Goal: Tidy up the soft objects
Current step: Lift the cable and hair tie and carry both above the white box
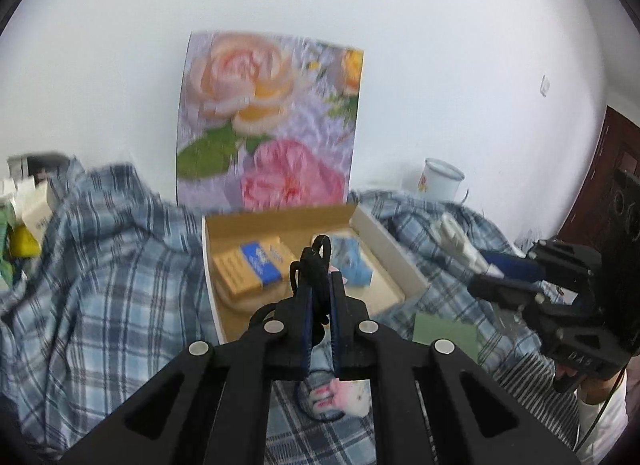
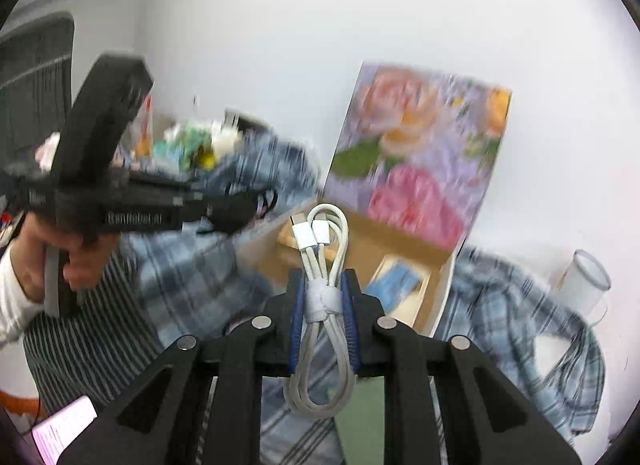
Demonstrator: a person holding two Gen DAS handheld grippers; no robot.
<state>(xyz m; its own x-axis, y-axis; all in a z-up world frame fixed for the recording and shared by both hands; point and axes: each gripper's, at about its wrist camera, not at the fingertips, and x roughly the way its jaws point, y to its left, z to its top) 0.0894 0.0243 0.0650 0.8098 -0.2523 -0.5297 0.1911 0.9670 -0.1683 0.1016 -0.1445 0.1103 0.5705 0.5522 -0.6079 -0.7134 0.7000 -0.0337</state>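
White cable bundle (image 2: 320, 297) in right tongs (image 2: 323, 301); one black cord (image 1: 316, 265) in left tongs (image 1: 320, 305).

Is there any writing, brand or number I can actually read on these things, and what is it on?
None reads with certainty.
White lettering on the side of the left hand-held gripper, seen in the right wrist view: blurred, perhaps ending "AI".
Embossed marks on the right hand-held gripper: too faint.
Blue label on the yellow box: blurred.
Mug print: unreadable.
Pink sheet: too small.

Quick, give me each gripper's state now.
Left gripper: shut on a black cord.
Right gripper: shut on a bundled white cable.
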